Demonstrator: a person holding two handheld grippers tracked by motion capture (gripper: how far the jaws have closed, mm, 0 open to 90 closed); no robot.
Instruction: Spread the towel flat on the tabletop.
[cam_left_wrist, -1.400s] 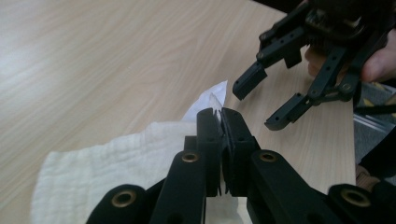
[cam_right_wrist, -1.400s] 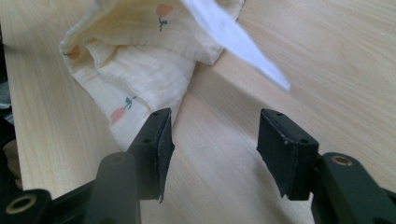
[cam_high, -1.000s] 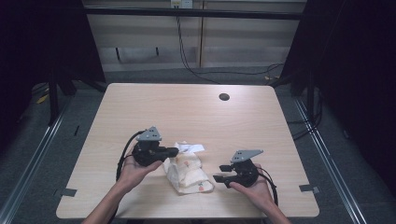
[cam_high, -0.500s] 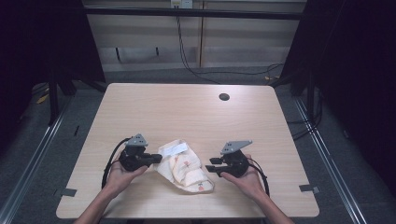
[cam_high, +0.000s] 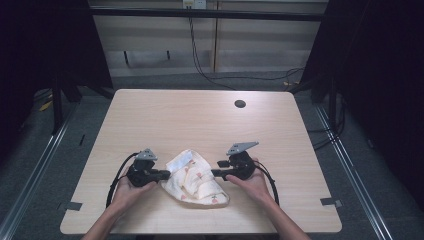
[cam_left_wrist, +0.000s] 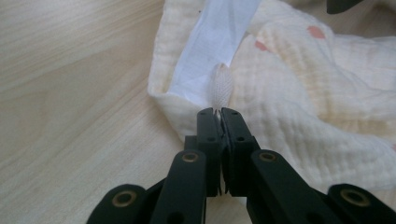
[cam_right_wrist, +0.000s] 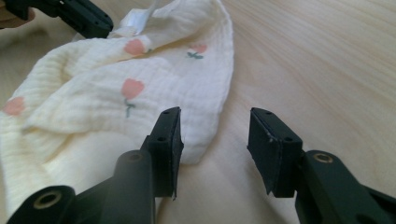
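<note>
A cream muslin cloth (cam_high: 196, 181) printed with small pink flowers lies crumpled near the table's front edge, a white label (cam_left_wrist: 212, 44) folded along its left side. My left gripper (cam_high: 167, 175) rests at the cloth's left edge, shut on a pinch of fabric (cam_left_wrist: 220, 86) beside the label. My right gripper (cam_high: 216, 174) stands open at the cloth's right side; its jaws have just been opening. In the right gripper view the cloth's (cam_right_wrist: 116, 93) hem lies against the inner side of the left jaw, with bare table under the rest of the gap (cam_right_wrist: 215, 135).
The light wooden table (cam_high: 200, 120) has a dark round hole (cam_high: 240, 104) at the back right. Black cables loop from both grippers toward the front edge. Dark floor and rails surround the table.
My left gripper has pulled the cloth's edge leftward and down to the table, spreading the cloth wider. The right gripper has shifted away from the front edge, up to the cloth's right side.
</note>
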